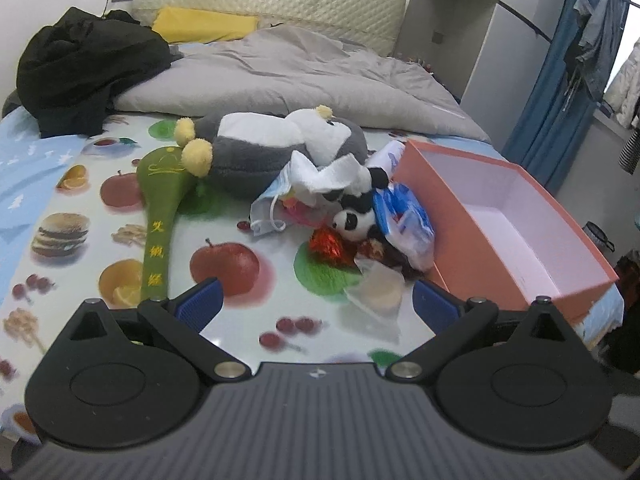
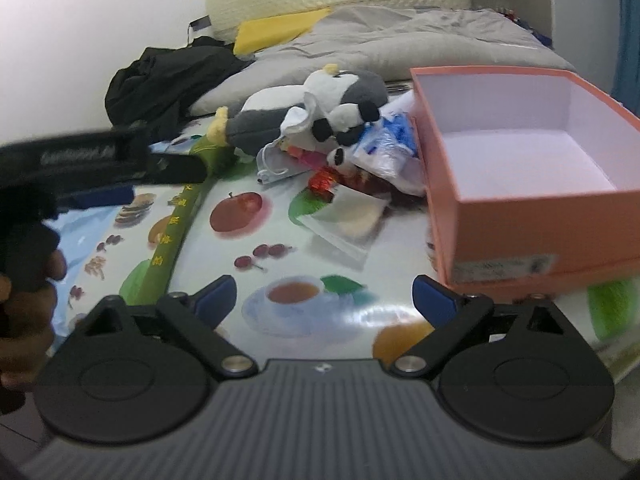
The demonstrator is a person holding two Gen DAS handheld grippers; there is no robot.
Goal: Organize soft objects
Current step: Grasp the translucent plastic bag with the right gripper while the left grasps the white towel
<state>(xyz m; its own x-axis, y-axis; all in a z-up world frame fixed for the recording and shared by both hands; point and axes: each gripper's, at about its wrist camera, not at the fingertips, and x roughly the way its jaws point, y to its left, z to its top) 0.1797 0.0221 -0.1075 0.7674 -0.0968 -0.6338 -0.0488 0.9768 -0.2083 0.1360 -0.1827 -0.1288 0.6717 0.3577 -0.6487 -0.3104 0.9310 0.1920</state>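
A pile of soft things lies mid-bed: a grey and white plush (image 1: 256, 148) (image 2: 280, 116), a small panda plush (image 1: 352, 220) (image 2: 340, 156), a green plush mallet (image 1: 160, 208) (image 2: 180, 224), a face mask (image 1: 268, 208), a white cloth (image 1: 320, 172) and a blue and white plastic packet (image 1: 404, 216). An open salmon box (image 1: 460, 240) (image 2: 540, 224) stands empty to the right of the pile. My left gripper (image 1: 318, 300) is open just short of the pile, over a clear packet (image 1: 376, 292) (image 2: 352, 212). My right gripper (image 2: 324, 294) is open and empty, nearer the bed's front, left of the box.
A fruit-print sheet (image 1: 240, 320) covers the bed. A grey duvet (image 1: 280, 76), a black garment (image 1: 80, 64) and a yellow pillow (image 1: 204, 26) lie at the back. A blue curtain (image 1: 560, 80) hangs right. A hand (image 2: 28, 280) holds the other tool's black frame (image 2: 100, 160).
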